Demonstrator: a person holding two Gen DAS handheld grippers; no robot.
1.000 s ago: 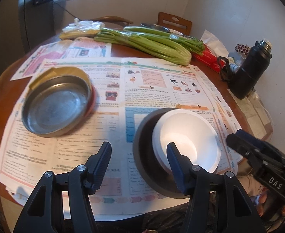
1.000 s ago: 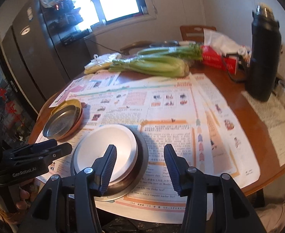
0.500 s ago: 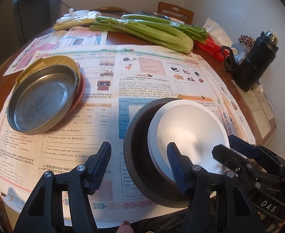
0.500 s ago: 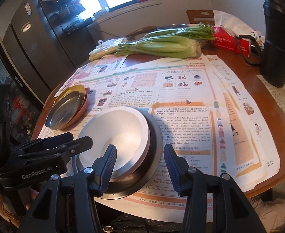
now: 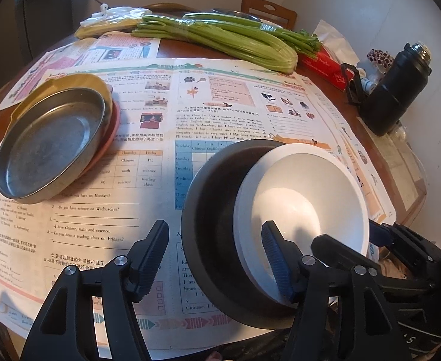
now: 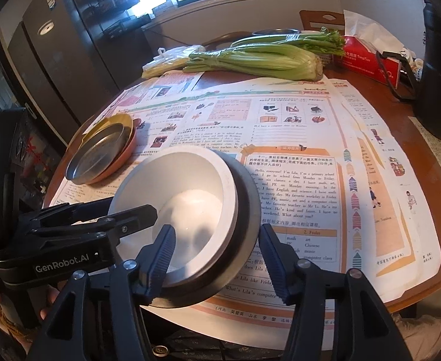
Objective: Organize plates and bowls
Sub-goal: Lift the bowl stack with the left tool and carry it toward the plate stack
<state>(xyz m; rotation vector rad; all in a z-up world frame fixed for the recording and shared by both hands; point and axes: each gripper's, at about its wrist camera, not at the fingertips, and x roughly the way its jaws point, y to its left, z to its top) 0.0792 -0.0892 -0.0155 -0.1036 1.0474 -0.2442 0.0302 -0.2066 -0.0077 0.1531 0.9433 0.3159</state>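
Note:
A white bowl (image 5: 307, 198) sits inside a dark bowl (image 5: 214, 207) near the table's front edge; both also show in the right wrist view, white bowl (image 6: 187, 192) and dark bowl (image 6: 247, 210). My left gripper (image 5: 217, 258) is open, straddling the near left rims of both bowls. My right gripper (image 6: 217, 255) is open, straddling their near right rims. A steel plate (image 5: 46, 144) lies stacked on a gold plate (image 5: 79, 81) and an orange one at the left.
Newspaper (image 5: 220, 105) covers the round wooden table (image 6: 430, 156). Celery (image 5: 226, 39), a plastic bag, a red tissue box (image 6: 367, 57) and a black flask (image 5: 394, 96) stand at the back and right. Chairs stand behind the table.
Both grippers have moved forward and down onto the nested bowls, so their open fingers now straddle the rims. The bowls have not visibly moved.

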